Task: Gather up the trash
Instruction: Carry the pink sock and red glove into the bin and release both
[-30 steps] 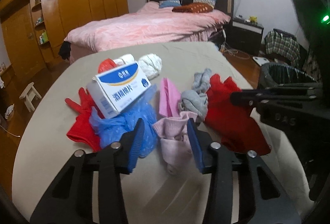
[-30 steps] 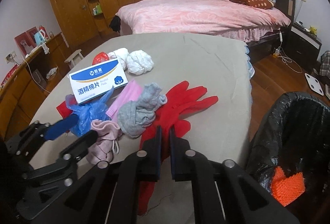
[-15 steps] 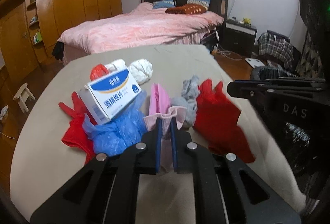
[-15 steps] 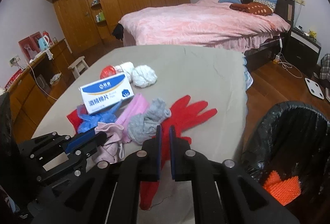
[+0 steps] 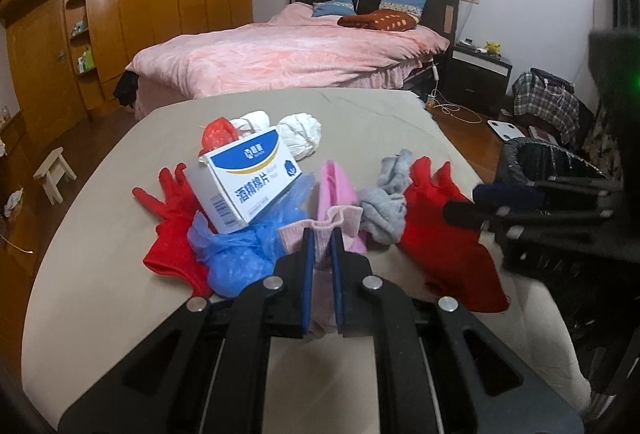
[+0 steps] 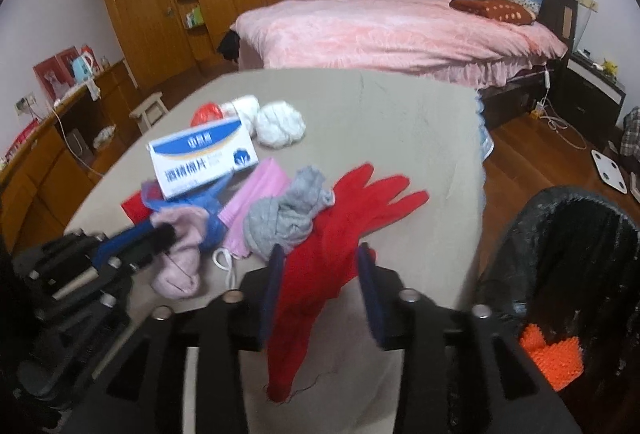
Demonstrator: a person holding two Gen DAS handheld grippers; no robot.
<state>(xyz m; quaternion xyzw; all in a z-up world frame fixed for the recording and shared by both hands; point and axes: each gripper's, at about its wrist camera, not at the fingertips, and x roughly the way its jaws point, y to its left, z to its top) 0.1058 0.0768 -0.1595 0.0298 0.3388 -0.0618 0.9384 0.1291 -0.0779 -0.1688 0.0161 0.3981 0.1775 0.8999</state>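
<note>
The left gripper (image 5: 320,258) is clamped on the pink sock (image 5: 320,234) lying on the table (image 5: 380,118). The right gripper (image 6: 318,266), its jaws just opened, straddles the red glove (image 6: 340,234), whose long axis runs away from it; the bin (image 6: 560,234) stands to its right.

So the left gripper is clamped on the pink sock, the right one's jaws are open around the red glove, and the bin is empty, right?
Not quite: the bin already holds an orange item, as the right wrist view shows. The left gripper is clamped on the pink sock, and the right gripper, just opened, stands around the red glove.
</note>
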